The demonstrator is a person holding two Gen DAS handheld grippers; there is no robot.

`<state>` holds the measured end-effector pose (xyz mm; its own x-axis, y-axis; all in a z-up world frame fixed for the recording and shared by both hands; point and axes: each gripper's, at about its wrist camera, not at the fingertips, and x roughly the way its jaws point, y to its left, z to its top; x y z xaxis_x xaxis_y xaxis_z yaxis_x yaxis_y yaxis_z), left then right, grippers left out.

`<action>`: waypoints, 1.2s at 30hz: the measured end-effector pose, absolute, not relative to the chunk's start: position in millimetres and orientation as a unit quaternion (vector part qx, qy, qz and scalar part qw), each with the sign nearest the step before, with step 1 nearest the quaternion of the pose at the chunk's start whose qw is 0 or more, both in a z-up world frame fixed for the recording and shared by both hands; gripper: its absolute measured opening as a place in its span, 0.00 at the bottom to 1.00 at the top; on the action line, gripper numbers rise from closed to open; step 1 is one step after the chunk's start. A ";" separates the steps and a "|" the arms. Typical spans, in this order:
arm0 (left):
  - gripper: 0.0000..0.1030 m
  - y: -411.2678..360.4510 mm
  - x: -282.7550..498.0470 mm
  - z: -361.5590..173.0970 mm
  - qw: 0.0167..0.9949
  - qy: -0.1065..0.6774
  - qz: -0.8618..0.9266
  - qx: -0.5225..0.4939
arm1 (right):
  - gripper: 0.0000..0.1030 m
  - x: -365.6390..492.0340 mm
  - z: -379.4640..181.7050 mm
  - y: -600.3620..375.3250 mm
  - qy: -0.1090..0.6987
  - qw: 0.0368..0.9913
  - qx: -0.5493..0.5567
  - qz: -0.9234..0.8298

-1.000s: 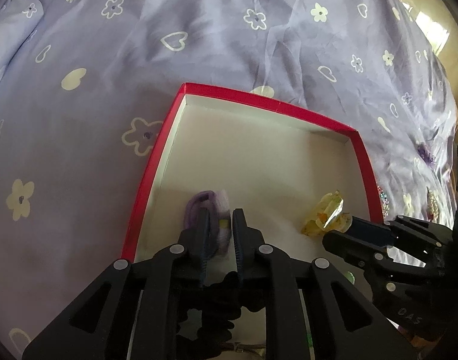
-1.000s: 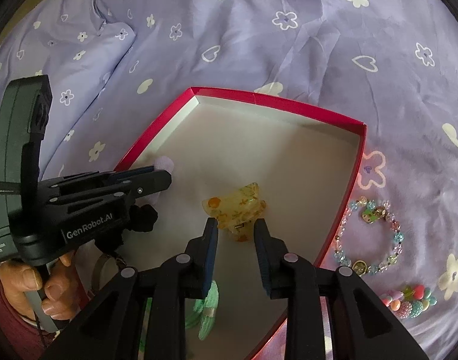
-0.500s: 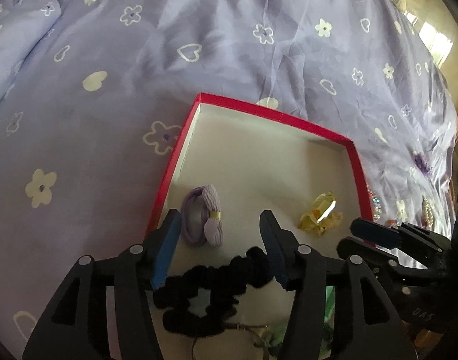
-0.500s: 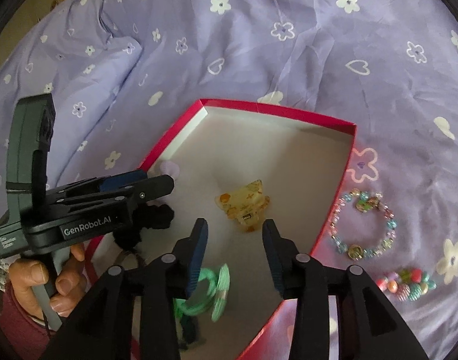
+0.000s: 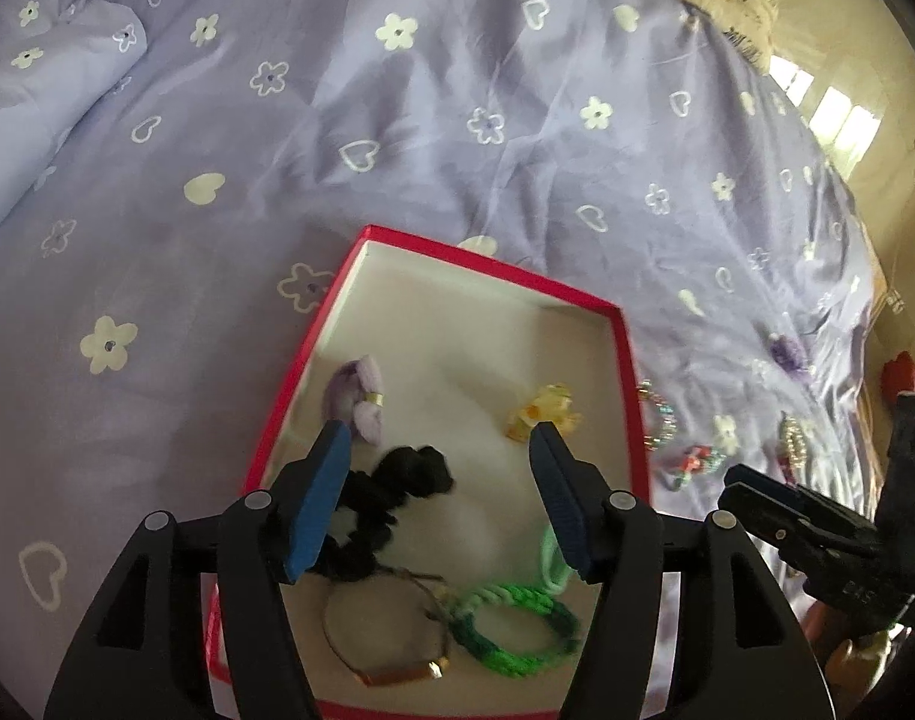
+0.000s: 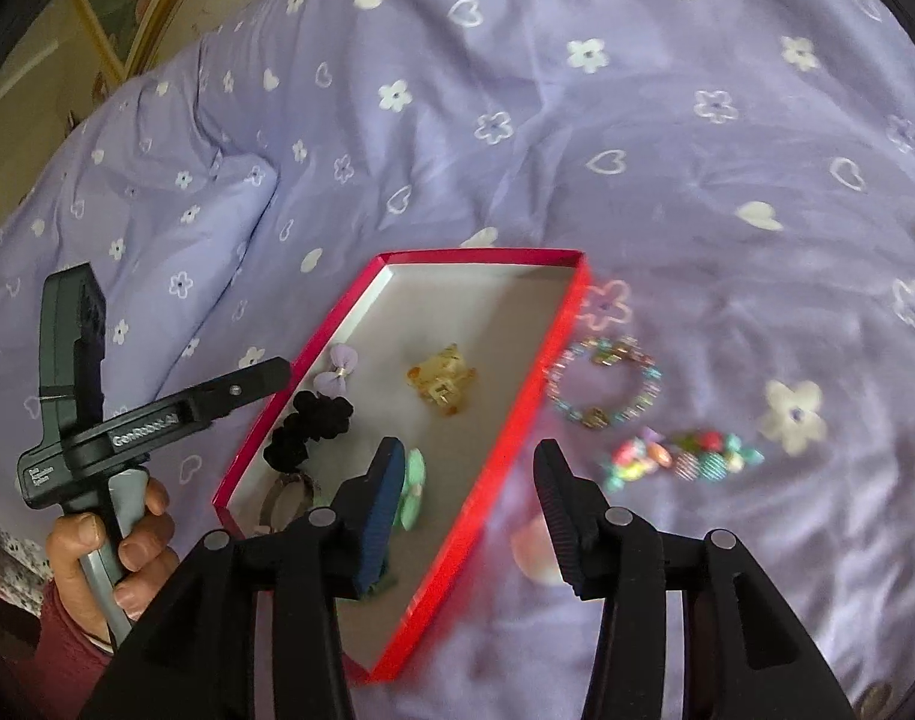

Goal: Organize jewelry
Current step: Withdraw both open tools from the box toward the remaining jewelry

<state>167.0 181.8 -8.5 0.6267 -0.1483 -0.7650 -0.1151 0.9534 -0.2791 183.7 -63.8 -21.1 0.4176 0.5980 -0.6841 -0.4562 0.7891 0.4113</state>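
Note:
A red-rimmed box lies on the bed. In it are a purple hair tie, a yellow clip, a black scrunchie, a green braided tie and a thin bracelet. A beaded bracelet and a colourful bead piece lie on the sheet right of the box. My left gripper is open and empty above the box. My right gripper is open and empty over the box's right rim.
The bed is covered by a lilac sheet with white flowers and hearts. More small jewelry lies further right on it. A fold of duvet rises at the left. A floor edge shows far right.
Both grippers opened wider and drew back and up from the box. The purple tie and yellow clip stay where they were released. The right gripper shifted right toward the box rim.

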 end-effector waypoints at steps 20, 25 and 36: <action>0.59 78.0 150.3 13.3 0.889 0.428 -0.130 -0.097 | 0.47 145.5 -32.9 -198.7 0.432 0.865 0.143 0.210; 0.60 33.0 158.6 7.8 0.881 0.438 -0.176 -0.035 | 0.47 145.1 -38.5 -239.5 0.430 0.872 0.156 0.174; 0.61 -28.9 202.0 -26.6 0.849 0.482 -0.210 0.050 | 0.47 170.3 -59.5 -289.7 0.443 0.876 0.144 0.126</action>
<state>202.0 -28.9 -26.6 0.4475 -0.3091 -0.8392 0.4058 0.9064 -0.1174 170.3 -289.7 -59.5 0.5761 0.3481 -0.7395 -0.0923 0.9267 0.3643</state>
